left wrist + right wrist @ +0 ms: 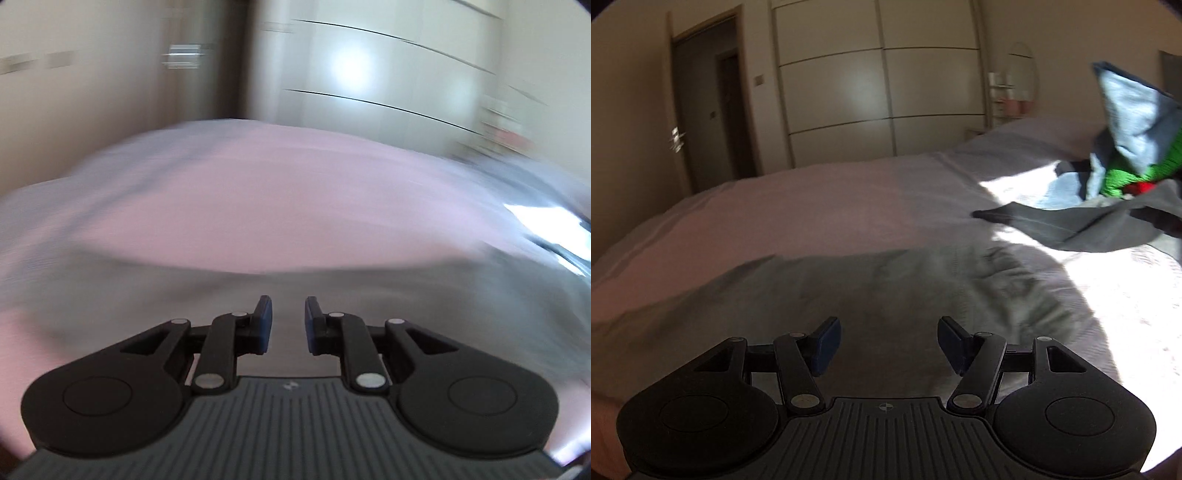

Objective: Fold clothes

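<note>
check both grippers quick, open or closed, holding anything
left gripper: open a little, nothing between the fingers
right gripper: open wide, holding nothing

Grey garment (1086, 229) – green knit (1123, 177).

both wrist views look low across the bed (812, 221) toward the wardrobe (879, 92) (shared backdrop).

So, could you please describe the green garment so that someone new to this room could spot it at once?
Start at the bed and go to its sunlit far right side, where a pile of clothes lies. The green garment sits in that pile, between a pale blue piece and a dark grey one. It alone is bright green, with a red patch.
</note>
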`<state>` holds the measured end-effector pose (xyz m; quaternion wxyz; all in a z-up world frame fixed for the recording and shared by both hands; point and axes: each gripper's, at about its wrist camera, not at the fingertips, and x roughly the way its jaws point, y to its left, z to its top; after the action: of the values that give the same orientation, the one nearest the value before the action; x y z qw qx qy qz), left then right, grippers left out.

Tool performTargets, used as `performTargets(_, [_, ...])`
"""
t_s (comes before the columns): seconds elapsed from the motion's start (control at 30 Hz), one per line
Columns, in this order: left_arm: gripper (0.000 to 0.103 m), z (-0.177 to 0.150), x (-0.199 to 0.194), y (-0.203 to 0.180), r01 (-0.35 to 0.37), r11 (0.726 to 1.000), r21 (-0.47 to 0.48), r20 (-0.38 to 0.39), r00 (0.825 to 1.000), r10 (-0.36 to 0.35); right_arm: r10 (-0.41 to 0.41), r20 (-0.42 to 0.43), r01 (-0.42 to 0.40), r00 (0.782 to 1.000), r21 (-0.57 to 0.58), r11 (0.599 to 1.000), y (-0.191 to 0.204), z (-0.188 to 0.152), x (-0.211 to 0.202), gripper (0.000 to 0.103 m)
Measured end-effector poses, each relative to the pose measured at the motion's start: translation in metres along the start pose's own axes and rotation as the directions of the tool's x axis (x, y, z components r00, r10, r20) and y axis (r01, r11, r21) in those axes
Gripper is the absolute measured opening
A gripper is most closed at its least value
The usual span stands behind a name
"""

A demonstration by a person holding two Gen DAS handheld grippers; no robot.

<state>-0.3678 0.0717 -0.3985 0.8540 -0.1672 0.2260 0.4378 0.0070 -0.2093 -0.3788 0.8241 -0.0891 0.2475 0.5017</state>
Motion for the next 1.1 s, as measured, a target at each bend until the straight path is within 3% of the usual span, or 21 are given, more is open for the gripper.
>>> performTargets(0.07, [0.016, -0.01, 0.023, -0.035, 0.084, 0.993, 0.08, -0.042, 0.996, -0.081, 0.026, -0.039, -0.029, 0.999, -0.076, 0.997, 0.024, -0.014, 0.024, 0.063])
performTargets(0.13, [0.016, -0.027, 0.04, -0.047, 0.086, 0.988, 0.126, -0.068, 0.995, -0.078, -0.033, -0.106, 0.016, 0.994, -0.156, 0.988, 0.032, -0.038, 0.044, 0.063])
performTargets(0.23, [0.017, -0.048, 0.062, -0.062, 0.094, 0.98, 0.178, -0.103, 0.992, -0.077, -0.025, -0.123, 0.008, 0.992, -0.137, 0.991, 0.015, -0.067, 0.051, 0.062])
performTargets(0.3, [0.016, -0.042, 0.062, -0.058, 0.102, 0.982, 0.16, -0.123, 0.989, -0.083, -0.002, -0.133, -0.013, 0.991, -0.11, 0.994, 0.004, -0.069, 0.052, 0.062])
performTargets(0.4, [0.016, -0.015, 0.061, -0.062, 0.093, 0.984, 0.151, -0.169, 0.983, -0.066, 0.01, -0.175, -0.025, 0.985, -0.089, 0.996, 0.001, -0.05, 0.051, 0.062])
performTargets(0.47, [0.016, 0.001, 0.057, -0.063, 0.114, 0.985, 0.132, -0.157, 0.983, -0.093, 0.019, -0.195, -0.033, 0.981, -0.067, 0.997, 0.0, -0.035, 0.048, 0.062])
performTargets(0.6, [0.013, 0.039, 0.064, -0.081, 0.186, 0.973, 0.134, -0.108, 0.979, -0.172, 0.042, -0.07, -0.046, 0.997, -0.054, 0.997, 0.002, 0.01, 0.045, 0.062])
performTargets(0.7, [0.009, 0.067, 0.099, -0.116, 0.244, 0.955, 0.172, -0.097, 0.968, -0.23, -0.001, 0.0, 0.001, 1.0, -0.113, 0.994, 0.008, 0.045, 0.076, 0.059])
performTargets(0.77, [0.009, 0.082, 0.126, -0.141, 0.281, 0.943, 0.177, -0.101, 0.959, -0.267, -0.021, 0.006, 0.022, 1.0, -0.131, 0.991, 0.009, 0.061, 0.104, 0.05])
performTargets(0.87, [0.008, 0.089, 0.168, -0.173, 0.324, 0.929, 0.179, -0.109, 0.945, -0.308, -0.093, -0.026, 0.087, 0.995, -0.168, 0.982, 0.005, 0.064, 0.146, 0.05])
performTargets(0.97, [0.01, 0.067, 0.209, -0.193, 0.294, 0.927, 0.232, -0.171, 0.951, -0.258, -0.158, -0.129, 0.13, 0.979, -0.2, 0.971, -0.01, 0.039, 0.187, 0.05])
performTargets(1.0, [0.009, 0.058, 0.219, -0.195, 0.274, 0.929, 0.251, -0.184, 0.955, -0.232, -0.145, -0.15, 0.115, 0.978, -0.191, 0.975, -0.018, 0.028, 0.194, 0.049])
performTargets(1.1, [0.01, 0.045, 0.233, -0.198, 0.239, 0.932, 0.272, -0.202, 0.961, -0.187, -0.126, -0.138, 0.103, 0.982, -0.159, 0.982, -0.03, 0.014, 0.197, 0.049])
